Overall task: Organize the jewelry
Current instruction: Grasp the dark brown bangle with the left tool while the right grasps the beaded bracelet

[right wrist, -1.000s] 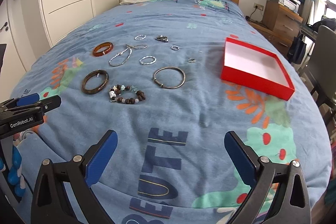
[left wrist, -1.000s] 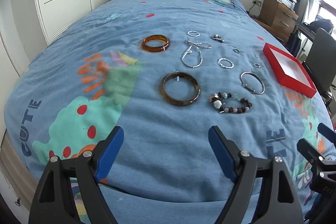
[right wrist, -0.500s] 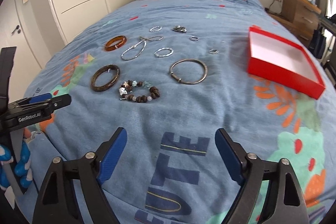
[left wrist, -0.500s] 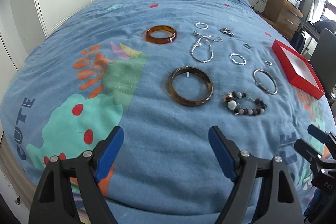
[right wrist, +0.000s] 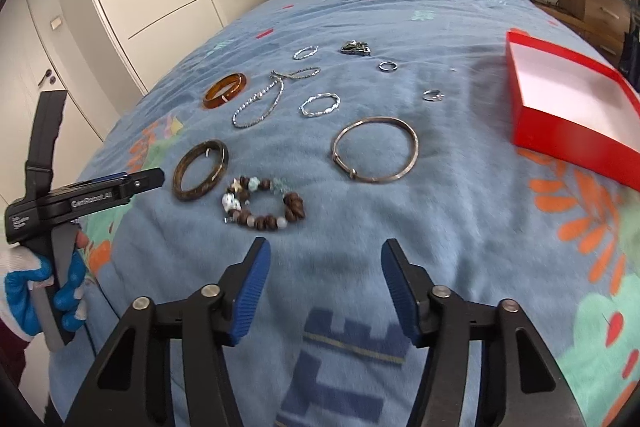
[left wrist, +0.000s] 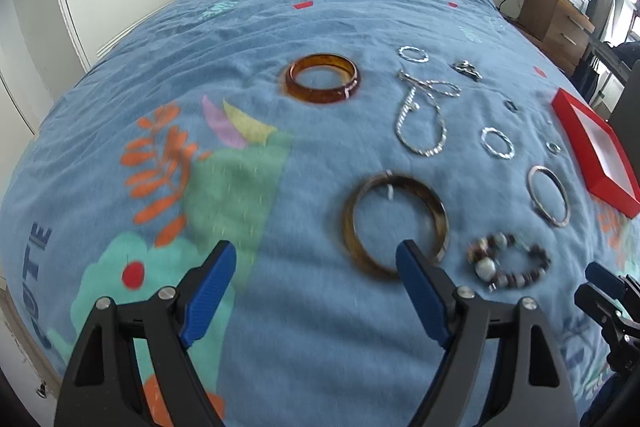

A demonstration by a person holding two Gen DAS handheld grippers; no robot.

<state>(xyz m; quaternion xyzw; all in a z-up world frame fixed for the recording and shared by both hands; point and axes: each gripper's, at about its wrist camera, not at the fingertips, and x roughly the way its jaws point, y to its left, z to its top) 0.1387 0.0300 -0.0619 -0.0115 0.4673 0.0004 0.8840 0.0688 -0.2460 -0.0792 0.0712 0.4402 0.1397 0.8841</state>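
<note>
Right gripper (right wrist: pixel 322 279), jaws narrowed to about half span with nothing between them, and left gripper (left wrist: pixel 316 277), jaws wide apart and empty, both above the blue bedspread (right wrist: pixel 460 227). Nearest lie 1 beaded bracelet (right wrist: pixel 264 203) (elastic and bumpy by the look, best pinched across its strand) and 1 dark bangle (right wrist: pixel 200 170), probably rigid, slick, light. Beyond: 1 silver bangle (right wrist: pixel 376 149), 1 amber bangle (right wrist: pixel 225 91), 1 chain (right wrist: pixel 260 105), 1 empty red box (right wrist: pixel 568 115).
</note>
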